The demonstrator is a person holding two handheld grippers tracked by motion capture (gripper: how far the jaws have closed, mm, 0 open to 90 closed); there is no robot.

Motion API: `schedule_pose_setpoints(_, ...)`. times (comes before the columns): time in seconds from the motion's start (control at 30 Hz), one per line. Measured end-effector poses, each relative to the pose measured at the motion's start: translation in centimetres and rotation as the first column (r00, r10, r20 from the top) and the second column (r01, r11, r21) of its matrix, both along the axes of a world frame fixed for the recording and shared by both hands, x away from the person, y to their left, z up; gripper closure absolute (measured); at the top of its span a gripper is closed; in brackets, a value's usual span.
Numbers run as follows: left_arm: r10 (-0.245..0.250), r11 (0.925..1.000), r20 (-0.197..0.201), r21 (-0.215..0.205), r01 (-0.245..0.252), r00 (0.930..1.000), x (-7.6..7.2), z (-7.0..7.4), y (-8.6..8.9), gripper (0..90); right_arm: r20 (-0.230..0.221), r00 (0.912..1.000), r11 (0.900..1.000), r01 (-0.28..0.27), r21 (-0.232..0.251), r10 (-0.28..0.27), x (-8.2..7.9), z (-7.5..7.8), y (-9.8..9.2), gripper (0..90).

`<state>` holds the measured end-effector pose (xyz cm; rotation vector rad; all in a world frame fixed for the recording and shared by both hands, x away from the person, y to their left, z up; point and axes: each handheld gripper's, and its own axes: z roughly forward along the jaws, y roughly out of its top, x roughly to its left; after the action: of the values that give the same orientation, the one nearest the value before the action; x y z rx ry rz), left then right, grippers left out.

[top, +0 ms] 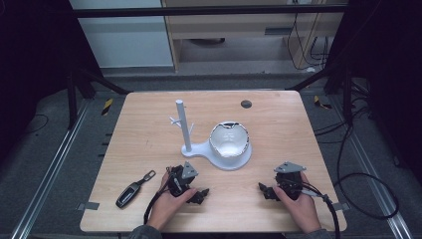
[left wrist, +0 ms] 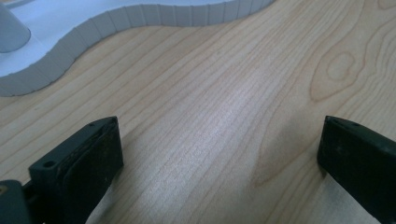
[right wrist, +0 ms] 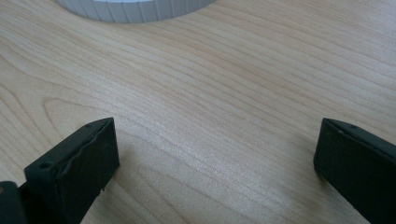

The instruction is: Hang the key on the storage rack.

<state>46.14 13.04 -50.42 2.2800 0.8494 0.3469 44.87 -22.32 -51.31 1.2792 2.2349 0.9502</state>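
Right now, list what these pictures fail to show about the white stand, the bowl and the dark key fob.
- White stand: in both gripper views the top edge cuts it off, so only strips of its base show.
- Bowl: in the high view its far inner wall glares; its contents cannot be told.
- Key fob: too small in the high view to read buttons or markings.
- Stand's small pegs: too small to count.

The middle of the tabletop [top: 278, 124] is blocked by a white stand [top: 219, 158] with an upright post [top: 183, 124] and a bowl [top: 229, 139] on its base. A key fob [top: 133, 190] lies near the front left. The right side and far corners lie open, with bare wood ahead of both grippers.
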Motion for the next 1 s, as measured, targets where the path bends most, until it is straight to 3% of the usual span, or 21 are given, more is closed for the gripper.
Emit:
schedule_pose_setpoints(0.07, -0.01, 0.9998, -0.01, 0.017, 0.01, 0.9999, 0.0, 0.8, 0.0, 5.2, 0.001, 1.0, 1.0, 0.0, -0.003, 0.0, 0.1, 0.0, 0.0, 0.5)
schedule_pose_setpoints(0.17, -0.028, 0.9977, -0.049, 0.061, 0.031, 0.9984, -0.2, 2.2, 0.2, 4.5, -0.001, 1.0, 1.0, -0.001, -0.001, 0.001, 0.1, 0.0, 0.0, 0.5)
schedule_pose_setpoints(0.33, -0.042, 0.987, -0.1, 0.15, 0.056, 0.9941, -0.1, 4.6, 1.1, 6.1, 0.0, 1.0, 1.0, -0.003, -0.002, 0.003, 0.1, 0.0, 0.0, 0.5)
schedule_pose_setpoints(0.43, -0.033, 0.9828, -0.11, 0.177, 0.053, 0.9933, 0.1, 5.6, 2.1, 6.1, 0.0, 1.0, 1.0, -0.006, 0.0, 0.006, 0.1, 0.0, -0.1, 0.5)
schedule_pose_setpoints(0.5, -0.022, 0.9813, -0.133, 0.187, 0.047, 0.9908, 0.4, 6.3, 2.9, 5.8, 0.0, 1.0, 1.0, -0.005, -0.001, 0.005, 0.1, 0.0, -0.1, 0.5)
schedule_pose_setpoints(0.57, 0.002, 0.9768, -0.127, 0.213, 0.025, 0.9918, 0.8, 7.0, 3.7, 5.4, 0.002, 1.0, 1.0, -0.004, -0.001, 0.004, 0.1, 0.0, -0.1, 0.5)
schedule_pose_setpoints(0.63, 0.023, 0.9785, -0.148, 0.206, 0.008, 0.9888, 1.3, 7.7, 4.7, 5.4, 0.002, 1.0, 1.0, -0.002, -0.001, 0.002, 0.1, 0.0, -0.1, 0.5)
schedule_pose_setpoints(0.87, 0.099, 0.959, -0.166, 0.279, -0.05, 0.9812, 2.9, 8.8, 8.2, 5.1, 0.003, 1.0, 1.0, 0.0, -0.002, 0.0, 0.1, 0.0, 0.0, 0.5)
schedule_pose_setpoints(0.93, 0.132, 0.9565, -0.179, 0.281, -0.078, 0.975, 3.1, 8.9, 9.3, 5.3, -0.006, 1.0, 1.0, 0.002, 0.006, -0.002, 0.0, 0.0, 0.0, 0.5)
schedule_pose_setpoints(1.0, 0.136, 0.9544, -0.185, 0.288, -0.078, 0.9732, 3.2, 8.9, 9.6, 6.4, 0.006, 1.0, 1.0, 0.0, -0.007, 0.0, 0.0, -0.1, -0.1, 0.5)
